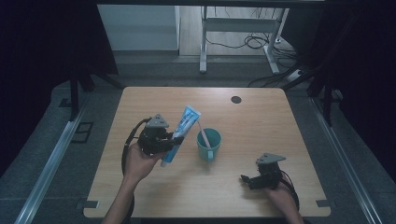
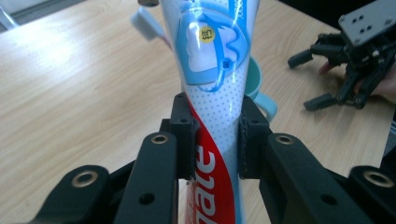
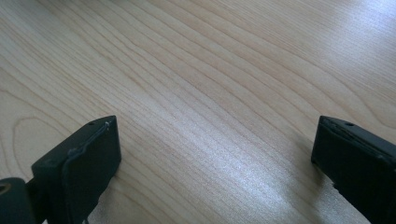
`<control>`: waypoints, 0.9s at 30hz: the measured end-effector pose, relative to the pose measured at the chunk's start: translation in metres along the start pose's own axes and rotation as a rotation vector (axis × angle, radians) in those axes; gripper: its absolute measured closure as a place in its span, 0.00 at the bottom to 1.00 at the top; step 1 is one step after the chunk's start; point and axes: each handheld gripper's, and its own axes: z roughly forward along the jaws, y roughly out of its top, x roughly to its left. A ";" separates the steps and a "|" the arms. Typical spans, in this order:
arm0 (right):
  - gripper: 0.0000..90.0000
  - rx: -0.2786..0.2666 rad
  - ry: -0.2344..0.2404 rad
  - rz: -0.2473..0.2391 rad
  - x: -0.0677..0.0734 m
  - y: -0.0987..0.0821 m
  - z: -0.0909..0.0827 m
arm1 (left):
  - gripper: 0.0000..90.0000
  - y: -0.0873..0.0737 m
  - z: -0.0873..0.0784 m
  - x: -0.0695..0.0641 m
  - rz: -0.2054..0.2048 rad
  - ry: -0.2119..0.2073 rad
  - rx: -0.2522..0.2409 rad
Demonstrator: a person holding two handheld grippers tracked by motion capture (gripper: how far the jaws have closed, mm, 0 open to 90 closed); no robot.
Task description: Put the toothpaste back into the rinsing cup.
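Note:
A blue, white and red toothpaste tube (image 1: 181,132) is held tilted above the wooden table (image 1: 154,100), its flat end pointing up and to the right. My left gripper (image 1: 173,140) is shut on the tube's lower half; in the left gripper view both pads press the tube (image 2: 212,93) from either side. Just right of the tube stands a teal cup (image 1: 208,143) with a pink-handled toothbrush (image 1: 204,133) leaning in it. My right gripper (image 1: 248,180) rests low near the table's front right, jaws wide apart over bare wood (image 3: 210,135), holding nothing.
A small dark round hole cover (image 1: 236,99) sits near the table's far edge. Beyond the table are a white desk frame (image 1: 203,42) and cables on the floor. Dark curtains hang on both sides.

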 end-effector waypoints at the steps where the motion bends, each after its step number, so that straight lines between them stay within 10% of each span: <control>1: 0.01 0.000 0.000 0.001 0.000 0.000 0.000 | 0.81 0.002 0.001 0.000 0.003 -0.004 -0.006; 27: 0.01 -0.001 -0.002 0.002 0.000 0.000 0.000 | 0.81 0.039 0.028 -0.003 0.010 -0.013 -0.110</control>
